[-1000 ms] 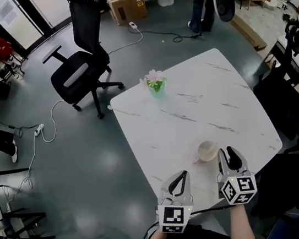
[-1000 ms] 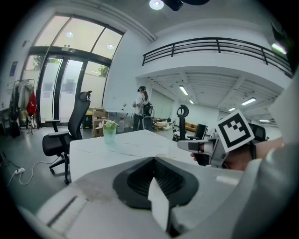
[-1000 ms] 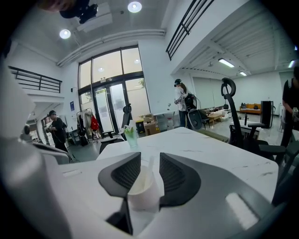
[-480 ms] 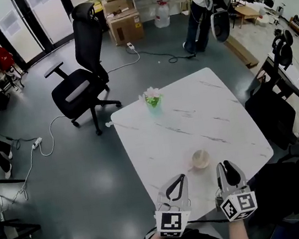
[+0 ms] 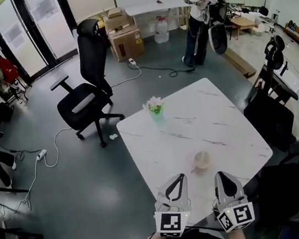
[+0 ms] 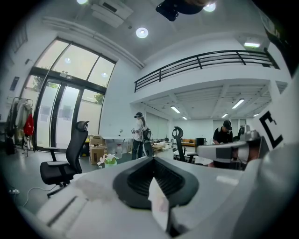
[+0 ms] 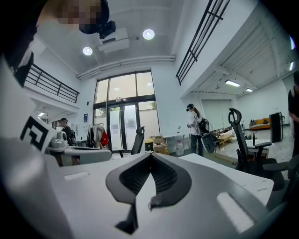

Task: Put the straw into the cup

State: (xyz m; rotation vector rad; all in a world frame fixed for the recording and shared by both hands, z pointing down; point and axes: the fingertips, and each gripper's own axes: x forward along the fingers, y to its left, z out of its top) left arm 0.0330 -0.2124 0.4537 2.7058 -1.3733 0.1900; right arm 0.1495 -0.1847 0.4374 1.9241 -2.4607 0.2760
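Left gripper [image 5: 180, 177] is hovering over the table's [image 5: 215, 112] near edge, jaw tips meeting. Cup [image 5: 202, 159] is standing just beyond, between both grippers. Right gripper [image 5: 223, 174] is hovering alongside; its jaws have just been closing and are now touching, nothing between them.

Cup [image 5: 202, 159] interior too small for detail.

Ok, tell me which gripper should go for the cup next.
Right, narrowly. The cup stands on the table slightly nearer the right gripper than the left gripper. Both are shut; the right's jaws have just closed on nothing, so it must reopen. No straw shows.
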